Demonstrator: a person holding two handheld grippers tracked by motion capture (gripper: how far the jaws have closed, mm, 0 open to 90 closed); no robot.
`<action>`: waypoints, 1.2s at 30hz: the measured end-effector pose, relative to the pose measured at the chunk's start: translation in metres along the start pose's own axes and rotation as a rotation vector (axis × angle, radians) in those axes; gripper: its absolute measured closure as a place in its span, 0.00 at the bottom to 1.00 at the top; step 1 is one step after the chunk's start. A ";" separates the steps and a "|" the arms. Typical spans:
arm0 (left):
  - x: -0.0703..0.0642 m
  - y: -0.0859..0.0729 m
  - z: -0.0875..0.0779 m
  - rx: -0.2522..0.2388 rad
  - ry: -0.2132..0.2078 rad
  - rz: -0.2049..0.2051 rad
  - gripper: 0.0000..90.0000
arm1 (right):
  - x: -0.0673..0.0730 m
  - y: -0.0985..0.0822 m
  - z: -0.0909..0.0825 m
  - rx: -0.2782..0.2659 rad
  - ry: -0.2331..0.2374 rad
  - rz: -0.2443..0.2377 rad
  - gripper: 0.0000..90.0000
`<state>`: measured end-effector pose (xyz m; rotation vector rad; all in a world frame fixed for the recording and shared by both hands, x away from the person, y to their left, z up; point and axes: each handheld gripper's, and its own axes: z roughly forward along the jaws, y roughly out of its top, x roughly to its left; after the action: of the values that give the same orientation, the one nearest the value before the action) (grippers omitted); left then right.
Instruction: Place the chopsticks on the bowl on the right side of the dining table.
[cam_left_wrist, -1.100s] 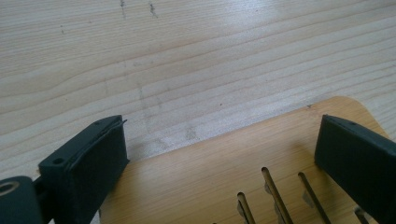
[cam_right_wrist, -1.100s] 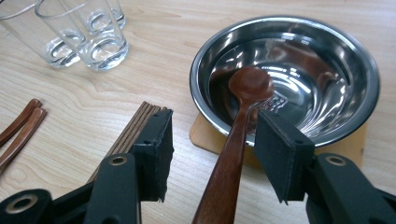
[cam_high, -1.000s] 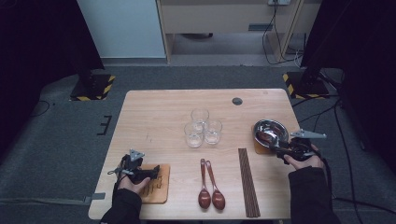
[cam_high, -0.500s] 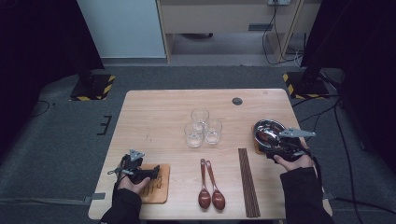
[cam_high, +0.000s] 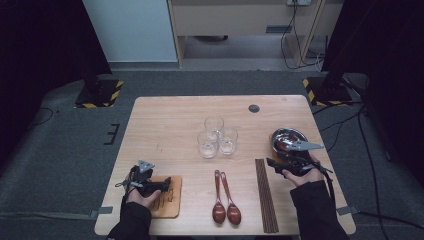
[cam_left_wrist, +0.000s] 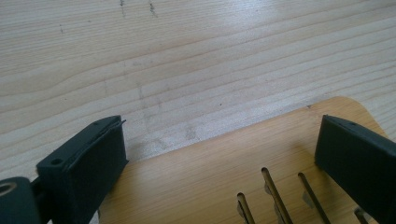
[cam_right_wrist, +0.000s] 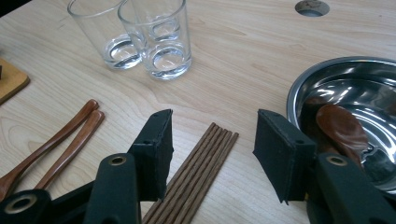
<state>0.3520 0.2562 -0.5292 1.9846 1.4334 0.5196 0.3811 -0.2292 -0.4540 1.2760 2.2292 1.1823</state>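
The right claw (cam_right_wrist: 212, 154) hangs open over the chopsticks (cam_right_wrist: 196, 179) near the tabletop's (cam_high: 170, 125) right edge, beside the bowl (cam_right_wrist: 373, 88). The left claw (cam_left_wrist: 219, 163) sits open over a wooden board (cam_left_wrist: 210, 182) at the front left corner.

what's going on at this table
A person holds a gripper in each hand at a wooden table. The right gripper hangs open above the bundle of chopsticks, beside a steel bowl with a brown spoon inside. The left gripper rests open over a slotted wooden board. Nothing is gripped.
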 end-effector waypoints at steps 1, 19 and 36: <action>0.000 0.000 0.000 0.000 0.000 -0.001 0.01 | 0.001 0.000 0.001 0.001 0.002 -0.002 0.52; 0.000 0.000 0.000 0.000 0.002 -0.002 0.01 | 0.016 -0.016 0.010 0.040 -0.028 -0.035 0.61; 0.000 0.000 0.000 0.002 0.003 -0.004 0.00 | 0.024 -0.038 0.013 0.116 -0.035 -0.066 0.71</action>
<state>0.3523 0.2562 -0.5294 1.9833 1.4397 0.5197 0.3541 -0.2128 -0.4891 1.2459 2.3256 1.0120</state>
